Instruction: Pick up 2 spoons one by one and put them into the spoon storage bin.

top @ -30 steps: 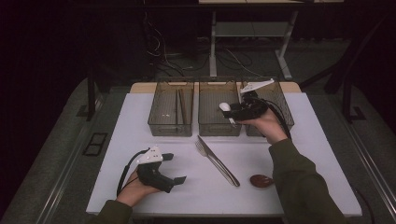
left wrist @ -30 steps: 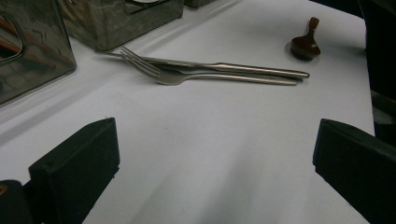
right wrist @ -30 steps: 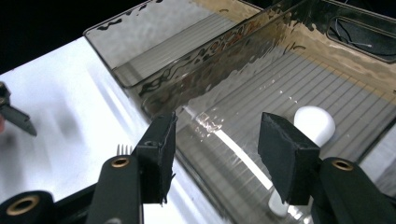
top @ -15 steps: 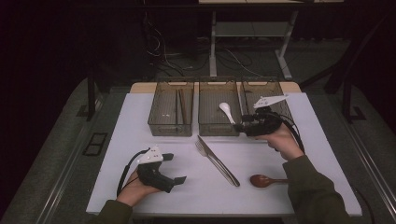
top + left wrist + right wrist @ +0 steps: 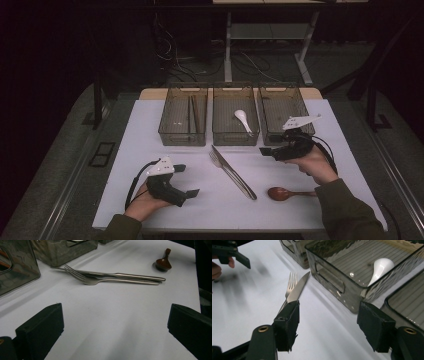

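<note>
Both tongs gape empty, the right tongs [image 5: 266, 151] having just been opening near the knife [image 5: 234, 170], the left tongs [image 5: 189, 181] resting on the bench [image 5: 150, 125].

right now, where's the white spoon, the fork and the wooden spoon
white spoon [image 5: 242, 119]: high view, on its bowl, in the middle bin.
fork [image 5: 82, 278]: left gripper view, on the tines, beside the knife.
wooden spoon [image 5: 278, 193]: high view, on its bowl, on the white mat.
</note>
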The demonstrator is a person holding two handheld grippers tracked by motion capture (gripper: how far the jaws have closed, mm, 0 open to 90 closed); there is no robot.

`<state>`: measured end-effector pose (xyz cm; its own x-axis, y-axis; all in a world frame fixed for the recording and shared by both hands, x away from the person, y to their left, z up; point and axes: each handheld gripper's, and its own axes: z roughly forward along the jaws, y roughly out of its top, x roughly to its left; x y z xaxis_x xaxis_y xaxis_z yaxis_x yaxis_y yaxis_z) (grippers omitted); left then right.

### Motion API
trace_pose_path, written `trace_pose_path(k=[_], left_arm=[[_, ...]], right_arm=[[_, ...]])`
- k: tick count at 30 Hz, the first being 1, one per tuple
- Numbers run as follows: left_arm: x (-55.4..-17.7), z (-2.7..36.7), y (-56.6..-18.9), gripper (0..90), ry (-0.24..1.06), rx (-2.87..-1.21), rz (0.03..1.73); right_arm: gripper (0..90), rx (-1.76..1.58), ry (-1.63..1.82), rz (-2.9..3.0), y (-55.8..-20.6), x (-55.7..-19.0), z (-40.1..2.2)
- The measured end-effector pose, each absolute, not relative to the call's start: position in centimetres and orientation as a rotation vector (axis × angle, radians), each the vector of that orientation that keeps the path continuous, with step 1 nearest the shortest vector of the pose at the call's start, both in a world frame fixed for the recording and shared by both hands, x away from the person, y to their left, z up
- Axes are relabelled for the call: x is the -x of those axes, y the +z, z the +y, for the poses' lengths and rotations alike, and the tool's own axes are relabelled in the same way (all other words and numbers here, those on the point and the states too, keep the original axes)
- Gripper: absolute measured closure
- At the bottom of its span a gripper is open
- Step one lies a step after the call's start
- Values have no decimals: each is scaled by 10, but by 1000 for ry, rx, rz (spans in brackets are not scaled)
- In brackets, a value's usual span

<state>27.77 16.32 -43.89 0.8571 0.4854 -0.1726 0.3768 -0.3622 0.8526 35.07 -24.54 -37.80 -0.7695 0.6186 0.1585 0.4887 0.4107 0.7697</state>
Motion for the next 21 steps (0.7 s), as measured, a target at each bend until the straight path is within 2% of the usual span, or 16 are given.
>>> trace_pose_path(k=[21], left_arm=[[-277,163,-439,0,138,-1994,633]], right_arm=[[337,-1041,1261,2539,-394,-303,-283]])
